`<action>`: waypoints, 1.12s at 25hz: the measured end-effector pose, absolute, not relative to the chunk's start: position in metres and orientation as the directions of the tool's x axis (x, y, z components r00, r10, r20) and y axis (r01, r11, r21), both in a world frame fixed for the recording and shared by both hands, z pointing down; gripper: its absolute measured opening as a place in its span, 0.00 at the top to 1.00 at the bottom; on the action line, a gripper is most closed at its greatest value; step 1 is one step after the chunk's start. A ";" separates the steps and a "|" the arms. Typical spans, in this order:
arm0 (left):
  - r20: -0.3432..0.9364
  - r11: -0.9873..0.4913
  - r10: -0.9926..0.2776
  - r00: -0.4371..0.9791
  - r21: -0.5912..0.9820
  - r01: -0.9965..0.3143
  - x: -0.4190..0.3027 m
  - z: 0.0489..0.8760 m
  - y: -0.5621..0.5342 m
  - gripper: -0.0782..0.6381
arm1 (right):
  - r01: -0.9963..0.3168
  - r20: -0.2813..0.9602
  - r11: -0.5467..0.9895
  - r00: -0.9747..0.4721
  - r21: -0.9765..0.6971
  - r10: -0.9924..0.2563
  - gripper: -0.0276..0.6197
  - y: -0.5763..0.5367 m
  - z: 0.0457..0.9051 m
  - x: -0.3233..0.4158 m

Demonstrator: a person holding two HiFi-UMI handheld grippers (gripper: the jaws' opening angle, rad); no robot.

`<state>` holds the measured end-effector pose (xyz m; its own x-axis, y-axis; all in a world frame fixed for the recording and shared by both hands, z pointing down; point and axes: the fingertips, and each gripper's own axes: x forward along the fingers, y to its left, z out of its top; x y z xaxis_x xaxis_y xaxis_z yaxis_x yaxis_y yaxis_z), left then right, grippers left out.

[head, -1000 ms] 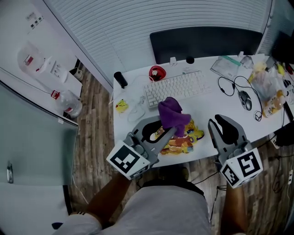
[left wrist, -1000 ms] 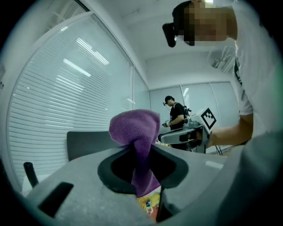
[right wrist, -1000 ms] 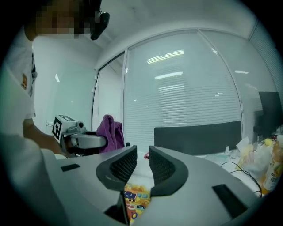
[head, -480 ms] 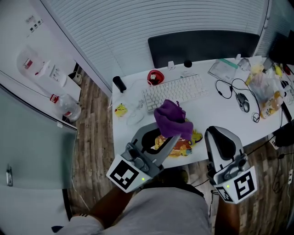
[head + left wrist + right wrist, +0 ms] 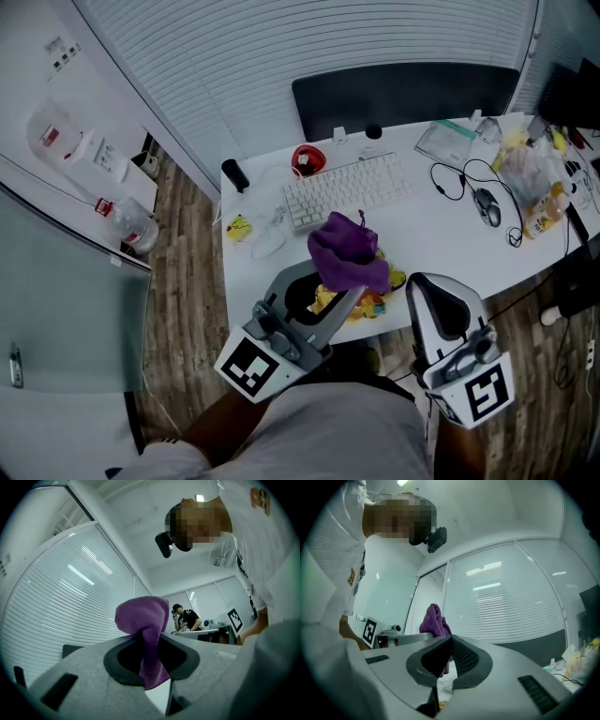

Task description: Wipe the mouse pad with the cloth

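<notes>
At the near edge of the white desk [image 5: 441, 239], the left gripper [image 5: 149, 641] pinches the purple cloth [image 5: 345, 251] between its jaws. A bunched fold stands above the tips and a tail hangs below them. Just right of it, the right gripper [image 5: 450, 639] has its jaws pressed together with nothing between them; they have just been closing. Both grippers point away from the person and tilt a little upward.

Beneath the cloth lies the mouse pad [image 5: 382, 298], printed in yellow and orange, along the desk's near edge. The cloth seems to hang above the pad rather than rest on it, though from overhead that is hard to judge.

Farther back sits a white keyboard [image 5: 347, 187], with a red object [image 5: 307, 159] just beyond its left end. To the right, a dark mouse [image 5: 486, 204] lies inside a loop of black cable [image 5: 459, 178], and clear bags [image 5: 534, 173] crowd the far right corner. Beyond the desk stands a dark chair back [image 5: 403, 94], before white blinds [image 5: 281, 56].
</notes>
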<state>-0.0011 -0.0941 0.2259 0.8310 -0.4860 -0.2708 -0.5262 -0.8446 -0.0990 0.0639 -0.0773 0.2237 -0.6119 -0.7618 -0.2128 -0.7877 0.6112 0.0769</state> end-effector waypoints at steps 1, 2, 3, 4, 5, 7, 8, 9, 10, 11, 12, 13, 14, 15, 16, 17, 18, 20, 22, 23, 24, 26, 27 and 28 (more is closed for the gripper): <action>-0.273 -0.845 -0.484 0.831 -0.100 -0.525 0.000 0.225 -0.093 0.77 | -0.789 -0.219 0.610 -0.610 0.073 -0.762 0.94 -0.077 0.223 0.065; -0.274 -0.846 -0.482 0.832 -0.103 -0.524 0.000 0.225 -0.092 0.78 | -0.790 -0.225 0.610 -0.607 0.066 -0.762 0.94 -0.076 0.222 0.065; -0.275 -0.846 -0.480 0.833 -0.106 -0.523 0.001 0.225 -0.090 0.78 | -0.791 -0.230 0.608 -0.604 0.059 -0.763 0.94 -0.076 0.222 0.066; -0.276 -0.845 -0.479 0.833 -0.110 -0.523 0.001 0.225 -0.089 0.78 | -0.793 -0.232 0.606 -0.600 0.053 -0.765 0.94 -0.075 0.223 0.068; -0.276 -0.845 -0.478 0.834 -0.113 -0.522 0.002 0.225 -0.089 0.77 | -0.795 -0.233 0.604 -0.597 0.048 -0.768 0.94 -0.075 0.223 0.069; -0.272 -0.845 -0.479 0.835 -0.114 -0.522 0.002 0.226 -0.089 0.77 | -0.798 -0.232 0.601 -0.593 0.044 -0.771 0.94 -0.076 0.225 0.071; -0.271 -0.845 -0.480 0.834 -0.112 -0.523 0.001 0.226 -0.089 0.77 | -0.800 -0.231 0.599 -0.591 0.044 -0.773 0.94 -0.076 0.225 0.071; -0.270 -0.845 -0.482 0.833 -0.110 -0.524 0.001 0.226 -0.089 0.77 | -0.801 -0.230 0.597 -0.590 0.045 -0.774 0.94 -0.075 0.226 0.071; -0.270 -0.844 -0.484 0.832 -0.108 -0.525 0.000 0.226 -0.089 0.77 | -0.802 -0.228 0.595 -0.588 0.045 -0.776 0.94 -0.075 0.226 0.072; -0.271 -0.844 -0.484 0.832 -0.106 -0.526 0.000 0.226 -0.089 0.77 | -0.804 -0.226 0.594 -0.587 0.045 -0.777 0.94 -0.075 0.227 0.072; -0.272 -0.844 -0.484 0.832 -0.106 -0.526 0.000 0.226 -0.089 0.78 | -0.805 -0.225 0.592 -0.585 0.046 -0.779 0.94 -0.075 0.227 0.072; -0.274 -0.844 -0.484 0.831 -0.106 -0.526 0.000 0.226 -0.089 0.77 | -0.806 -0.223 0.590 -0.584 0.046 -0.781 0.94 -0.075 0.228 0.072; -0.275 -0.844 -0.483 0.831 -0.105 -0.526 0.000 0.227 -0.089 0.78 | -0.808 -0.222 0.588 -0.582 0.047 -0.782 0.94 -0.074 0.229 0.072; -0.275 -0.844 -0.483 0.831 -0.103 -0.526 0.000 0.227 -0.089 0.77 | -0.809 -0.221 0.586 -0.581 0.047 -0.783 0.94 -0.074 0.229 0.072; -0.276 -0.845 -0.484 0.831 -0.101 -0.525 0.001 0.227 -0.089 0.78 | -0.809 -0.219 0.585 -0.580 0.047 -0.785 0.94 -0.074 0.230 0.072; -0.276 -0.845 -0.484 0.831 -0.100 -0.525 0.001 0.228 -0.090 0.77 | -0.810 -0.218 0.584 -0.579 0.046 -0.786 0.94 -0.075 0.230 0.073; -0.276 -0.846 -0.483 0.831 -0.099 -0.525 0.001 0.228 -0.090 0.77 | -0.811 -0.216 0.584 -0.578 0.045 -0.787 0.94 -0.075 0.231 0.073; -0.279 -0.846 -0.481 0.831 -0.100 -0.523 0.002 0.228 -0.091 0.77 | -0.812 -0.212 0.582 -0.577 0.043 -0.789 0.94 -0.075 0.232 0.073; -0.281 -0.847 -0.478 0.832 -0.104 -0.521 0.002 0.227 -0.092 0.77 | -0.813 -0.208 0.581 -0.576 0.041 -0.791 0.94 -0.076 0.233 0.073; -0.281 -0.848 -0.476 0.833 -0.104 -0.520 0.001 0.228 -0.092 0.78 | -0.814 -0.206 0.580 -0.575 0.040 -0.792 0.94 -0.076 0.234 0.073; -0.281 -0.849 -0.475 0.834 -0.104 -0.519 0.001 0.228 -0.092 0.78 | -0.815 -0.203 0.578 -0.573 0.039 -0.794 0.94 -0.076 0.234 0.073; -0.281 -0.850 -0.472 0.835 -0.105 -0.516 0.000 0.227 -0.092 0.78 | -0.816 -0.200 0.576 -0.571 0.038 -0.796 0.94 -0.077 0.234 0.072; -0.280 -0.851 -0.471 0.836 -0.106 -0.515 0.000 0.227 -0.093 0.78 | -0.817 -0.200 0.576 -0.571 0.037 -0.796 0.94 -0.078 0.234 0.072; -0.278 -0.851 -0.470 0.838 -0.107 -0.514 0.000 0.228 -0.093 0.78 | -0.817 -0.200 0.576 -0.570 0.037 -0.797 0.94 -0.078 0.234 0.071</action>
